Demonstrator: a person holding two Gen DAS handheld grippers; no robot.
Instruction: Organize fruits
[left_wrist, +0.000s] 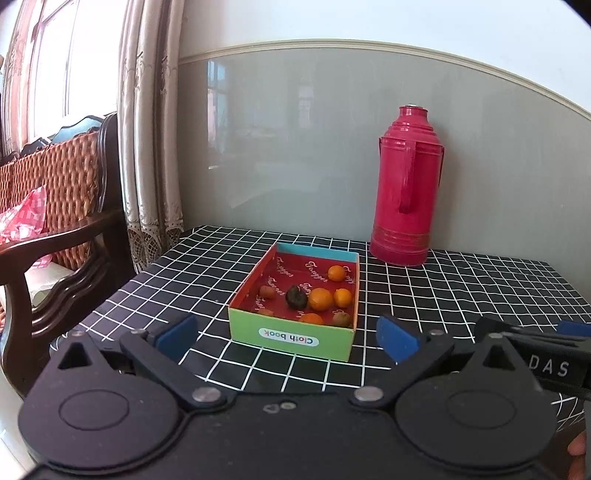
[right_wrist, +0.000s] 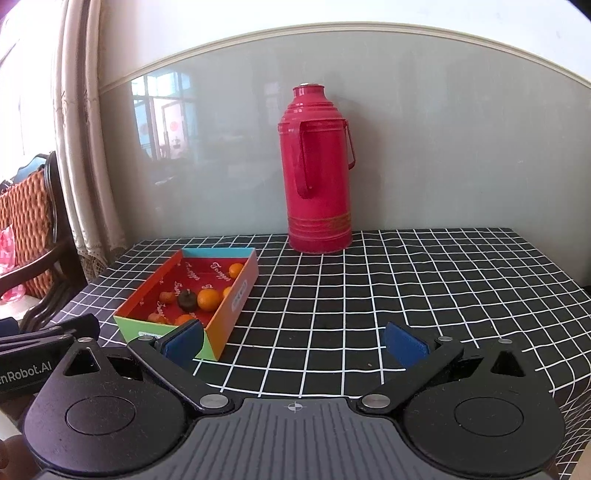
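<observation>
All visible fruit already lies in the box (left_wrist: 295, 338) on the checked cloth (right_wrist: 406, 295), no piece outside; both the left gripper (left_wrist: 288, 338) and right gripper (right_wrist: 295, 341) hang empty, fingers wide apart; best to hold clear, not disturb the 1 dark fruit (left_wrist: 296, 297).

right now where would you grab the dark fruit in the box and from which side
Likely from above. The dark fruit sits low in the box, whose walls block a side approach. Grip across its round middle, near to far, since the big orange crowds its right side. The open left gripper faces it most directly.
</observation>
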